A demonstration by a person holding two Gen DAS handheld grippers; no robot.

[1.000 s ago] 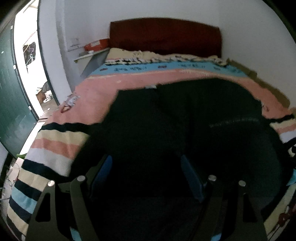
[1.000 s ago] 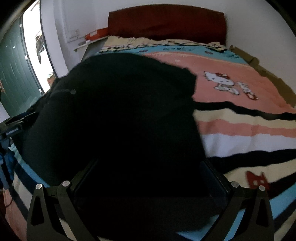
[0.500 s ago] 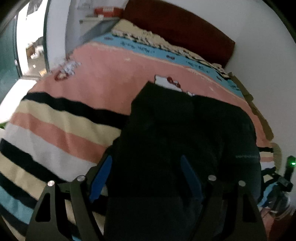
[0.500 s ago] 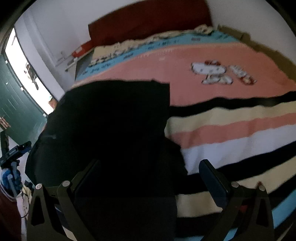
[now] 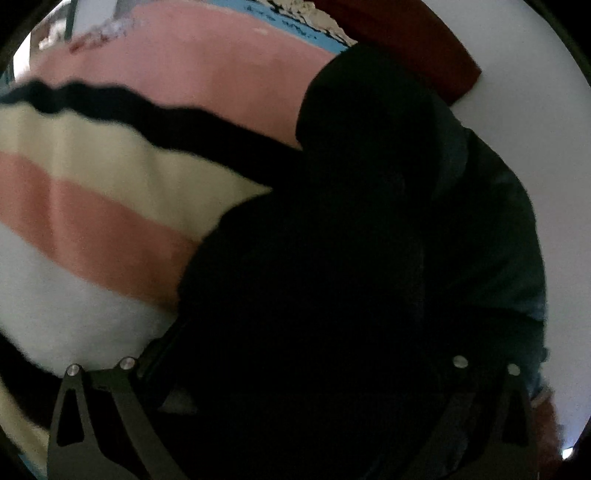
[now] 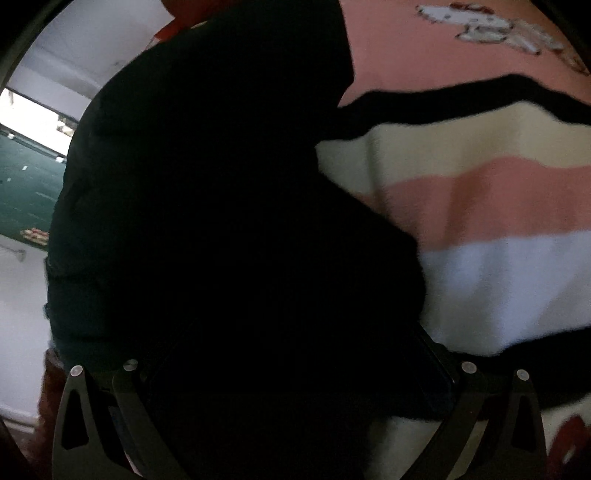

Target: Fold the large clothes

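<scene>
A large black garment point(image 5: 351, 258) fills most of the left wrist view and hangs over my left gripper point(image 5: 295, 369), hiding its fingers. The same black garment point(image 6: 221, 221) fills the left and middle of the right wrist view and covers my right gripper point(image 6: 295, 376). Only the outer black finger frames show at the bottom of each view. The cloth drapes from both grippers, raised above the striped blanket point(image 5: 92, 192). Whether the jaws are closed on the cloth is hidden.
The bed's blanket point(image 6: 480, 206) has pink, cream, white and black stripes with a cartoon cat print point(image 6: 498, 26). A dark red headboard point(image 5: 424, 48) meets a white wall point(image 5: 524, 110). A green door point(image 6: 26, 184) stands at the left.
Both grippers have lifted and tilted; the black garment has risen off the bed, bunched closer to both cameras, and now covers the blue finger pads seen earlier.
</scene>
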